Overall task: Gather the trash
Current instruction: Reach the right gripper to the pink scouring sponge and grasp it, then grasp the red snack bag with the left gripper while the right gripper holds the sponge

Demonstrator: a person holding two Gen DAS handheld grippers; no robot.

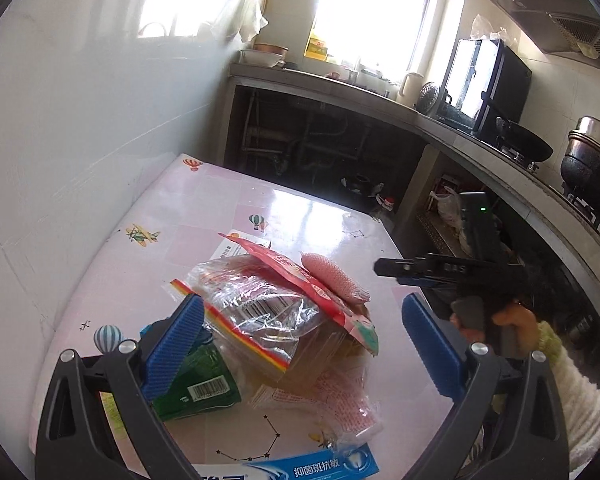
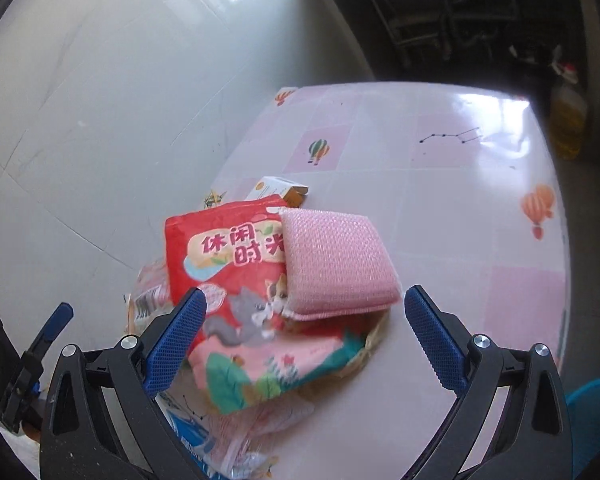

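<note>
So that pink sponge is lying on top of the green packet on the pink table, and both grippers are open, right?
Not quite. The pink sponge lies on top of the red packet, not the green one, as the right wrist view shows. The green packet sits lower in the pile. The rest holds: the table is pink, and the left gripper and right gripper are both open.

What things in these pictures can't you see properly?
- Toothpaste box: left wrist view, cut off by the bottom edge.
- Small carton: right wrist view, partly behind the red snack bag; print too small.
- Under the pink sponge: hidden in both views.
- Green packet: left hand-held gripper covers part.
</note>
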